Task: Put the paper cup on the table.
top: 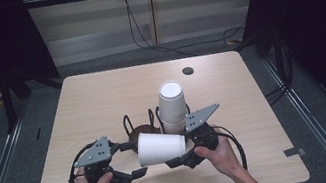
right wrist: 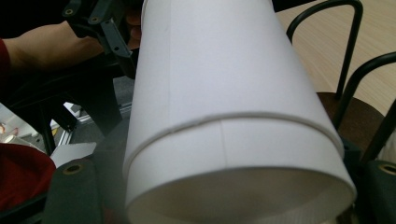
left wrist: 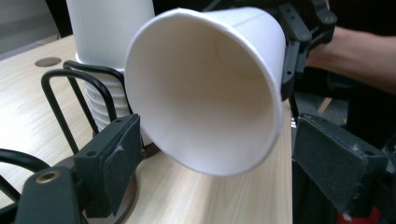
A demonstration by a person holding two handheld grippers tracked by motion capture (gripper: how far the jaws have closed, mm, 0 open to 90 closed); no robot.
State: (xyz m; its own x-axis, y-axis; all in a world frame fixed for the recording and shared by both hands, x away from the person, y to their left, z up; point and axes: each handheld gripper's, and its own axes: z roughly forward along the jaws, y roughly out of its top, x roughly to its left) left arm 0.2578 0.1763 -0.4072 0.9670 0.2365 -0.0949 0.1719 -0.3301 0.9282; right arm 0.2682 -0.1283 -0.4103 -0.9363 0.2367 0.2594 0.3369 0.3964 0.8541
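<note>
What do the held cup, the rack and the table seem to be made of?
Cup: probably paper, matte white, with a visible side seam and a rolled rim.
Rack: likely metal wire, glossy black, bent into thin loops.
Table: wood or wood-look laminate, pale with fine grain; which one is unclear.

High view looks down on the table [top: 101, 97] — gripper views close, sharing the cup [top: 160, 147].

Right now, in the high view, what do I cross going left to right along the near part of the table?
Left gripper → sideways paper cup → right gripper, clamped on the cup's base end. The cup stack and black wire holder sit behind the cup, so I leave them out of the order.
</note>
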